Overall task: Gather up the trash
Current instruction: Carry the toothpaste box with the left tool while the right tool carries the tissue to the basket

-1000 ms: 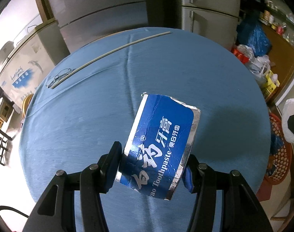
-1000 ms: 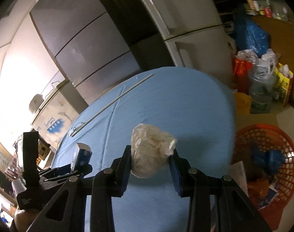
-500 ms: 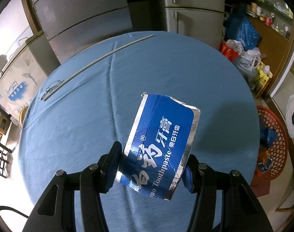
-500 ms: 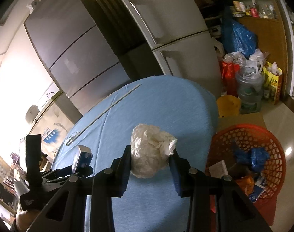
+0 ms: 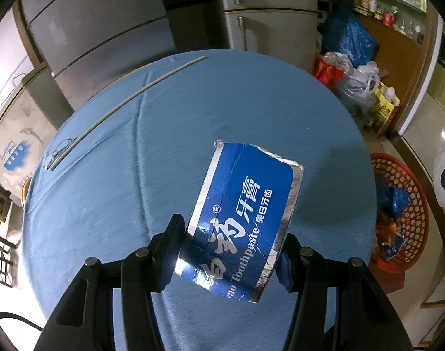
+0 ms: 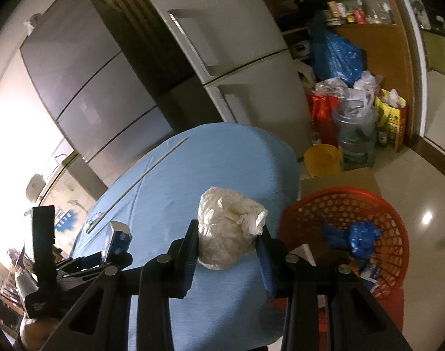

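Note:
My left gripper (image 5: 229,251) is shut on a torn blue toothpaste box (image 5: 245,216) with silver edges, held above the round blue table (image 5: 163,146). My right gripper (image 6: 229,248) is shut on a crumpled white plastic wad (image 6: 228,228), held over the table's right edge (image 6: 281,175). An orange mesh basket (image 6: 392,228) with blue and other trash inside stands on the floor right of the table; it also shows in the left wrist view (image 5: 418,204). The left gripper with its box (image 6: 117,239) shows at lower left in the right wrist view.
A long pale rod (image 5: 125,99) with a clip lies across the table's far left. Refrigerators (image 6: 222,58) stand behind the table. Bags, a yellow bucket (image 6: 323,159) and a water jug (image 6: 355,134) crowd the floor at the far right.
Both grippers have moved right toward the basket, still holding their items. The basket now shows larger and closer in both views.

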A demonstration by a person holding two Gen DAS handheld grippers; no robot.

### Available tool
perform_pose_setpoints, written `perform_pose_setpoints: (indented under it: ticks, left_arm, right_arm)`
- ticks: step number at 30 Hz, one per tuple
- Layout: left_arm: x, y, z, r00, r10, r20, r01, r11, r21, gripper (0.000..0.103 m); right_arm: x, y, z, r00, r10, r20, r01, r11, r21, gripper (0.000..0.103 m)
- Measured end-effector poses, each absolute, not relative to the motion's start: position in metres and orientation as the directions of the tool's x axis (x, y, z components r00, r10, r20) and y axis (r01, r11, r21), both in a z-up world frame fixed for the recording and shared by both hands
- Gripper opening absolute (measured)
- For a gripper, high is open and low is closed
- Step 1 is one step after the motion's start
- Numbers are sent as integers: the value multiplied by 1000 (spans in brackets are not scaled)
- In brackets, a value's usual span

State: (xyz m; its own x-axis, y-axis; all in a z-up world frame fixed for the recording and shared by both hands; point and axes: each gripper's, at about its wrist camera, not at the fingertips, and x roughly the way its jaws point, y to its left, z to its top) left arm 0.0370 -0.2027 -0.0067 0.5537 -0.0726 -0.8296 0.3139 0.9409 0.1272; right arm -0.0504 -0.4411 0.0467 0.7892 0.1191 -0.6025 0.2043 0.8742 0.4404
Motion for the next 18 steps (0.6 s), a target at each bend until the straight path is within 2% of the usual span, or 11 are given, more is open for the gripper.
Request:
perform_pose_setpoints:
  ticks: [18]
  left_arm:
    - [33,-259,-10,533,-121,-838,433,889,147,57]
  right_arm:
    - [-72,-506,20,756,7,-654,366,824,432,39]
